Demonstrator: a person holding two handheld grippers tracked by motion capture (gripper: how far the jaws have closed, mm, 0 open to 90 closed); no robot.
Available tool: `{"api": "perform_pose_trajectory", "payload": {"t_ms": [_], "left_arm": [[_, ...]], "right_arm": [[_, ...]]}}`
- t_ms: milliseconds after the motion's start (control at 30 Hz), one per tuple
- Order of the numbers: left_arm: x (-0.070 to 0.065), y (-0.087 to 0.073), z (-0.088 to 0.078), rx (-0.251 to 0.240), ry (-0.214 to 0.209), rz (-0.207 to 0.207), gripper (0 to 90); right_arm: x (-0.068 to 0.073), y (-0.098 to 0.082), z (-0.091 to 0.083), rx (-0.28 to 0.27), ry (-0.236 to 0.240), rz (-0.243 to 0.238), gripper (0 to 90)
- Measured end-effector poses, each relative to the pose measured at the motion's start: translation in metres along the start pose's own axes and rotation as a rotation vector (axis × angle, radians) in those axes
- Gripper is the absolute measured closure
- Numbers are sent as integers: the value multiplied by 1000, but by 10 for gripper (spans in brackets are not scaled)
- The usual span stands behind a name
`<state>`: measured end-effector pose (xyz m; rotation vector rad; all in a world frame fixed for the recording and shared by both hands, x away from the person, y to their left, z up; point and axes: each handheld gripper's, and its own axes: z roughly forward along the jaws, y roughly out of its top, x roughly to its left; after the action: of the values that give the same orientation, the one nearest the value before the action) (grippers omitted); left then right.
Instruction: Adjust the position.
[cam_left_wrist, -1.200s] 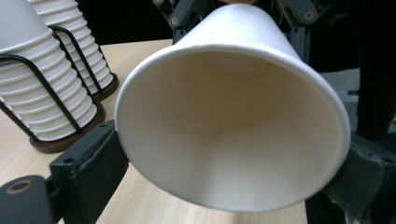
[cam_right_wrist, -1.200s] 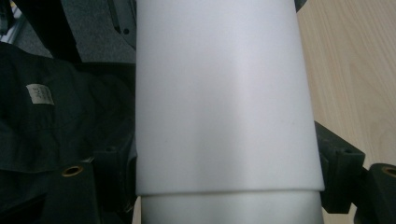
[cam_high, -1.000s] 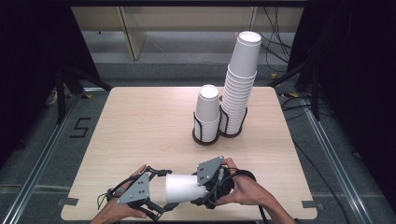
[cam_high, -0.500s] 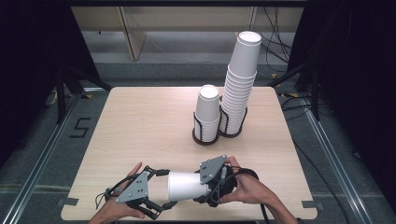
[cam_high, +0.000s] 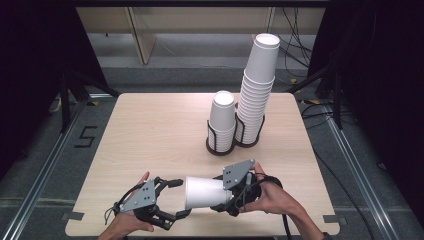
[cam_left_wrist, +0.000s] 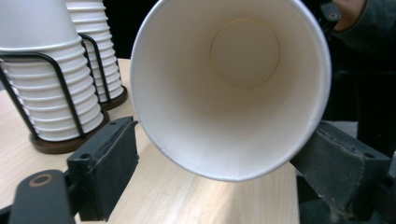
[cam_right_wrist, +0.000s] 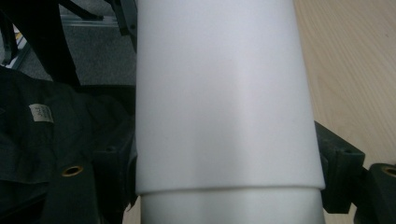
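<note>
- Paper cup (cam_high: 206, 192) lies on its side between the two grippers, above the near edge of the tabletop (cam_high: 150, 135), its open mouth facing the left gripper (cam_high: 175, 200) and its base end toward the right gripper (cam_high: 231, 197).
- Right jaws pinch the cup: in the right gripper view the white wall (cam_right_wrist: 224, 93) runs straight up between them, with a step low down that suggests one cup nested in another.
- Left jaws are spread, one on each side of the rim (cam_left_wrist: 231, 177) without touching it in the left gripper view; probably they are set to take the outer cup while the right holds the inner.
- Beyond the left jaws stand two wire holders: a short cup stack (cam_high: 222, 122) and a tall cup stack (cam_high: 256, 95), touching side by side, likely where cups come from or go.
</note>
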<state>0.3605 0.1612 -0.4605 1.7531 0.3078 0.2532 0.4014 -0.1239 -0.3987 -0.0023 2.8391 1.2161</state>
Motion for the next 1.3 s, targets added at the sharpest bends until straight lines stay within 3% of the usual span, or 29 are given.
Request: {"api": "perform_pose_trajectory", "payload": {"t_ms": [100,133,233,400,533,600,833,1000,1200,1300], "left_arm": [[0,1,1,-14,-7,-15,142],[0,1,2,-43,-25,-19,140],[-1,3,2,-32,-19,-19,125],[0,2,1,-47,-15,-41,92],[-1,2,4,-50,-7,-54,24],[-2,2,5,-39,-7,-39,7],[-7,2,8,-62,-17,-15,49],[-6,2,9,-96,-33,-45,55],[-3,1,8,-113,-67,-41,100],[-2,3,5,-93,-64,-38,124]], "right_arm": [[0,0,0,-12,5,5,256],[0,0,0,-14,6,7,256],[0,-1,2,-29,27,8,256],[-1,-2,4,-34,22,-9,255],[-1,-1,4,-42,37,-6,255],[0,-1,5,-45,50,3,255],[2,-1,11,-38,66,-6,254],[2,0,11,-46,69,-6,254],[2,-2,11,-41,73,-2,255],[2,-2,11,-46,68,8,252]]}}
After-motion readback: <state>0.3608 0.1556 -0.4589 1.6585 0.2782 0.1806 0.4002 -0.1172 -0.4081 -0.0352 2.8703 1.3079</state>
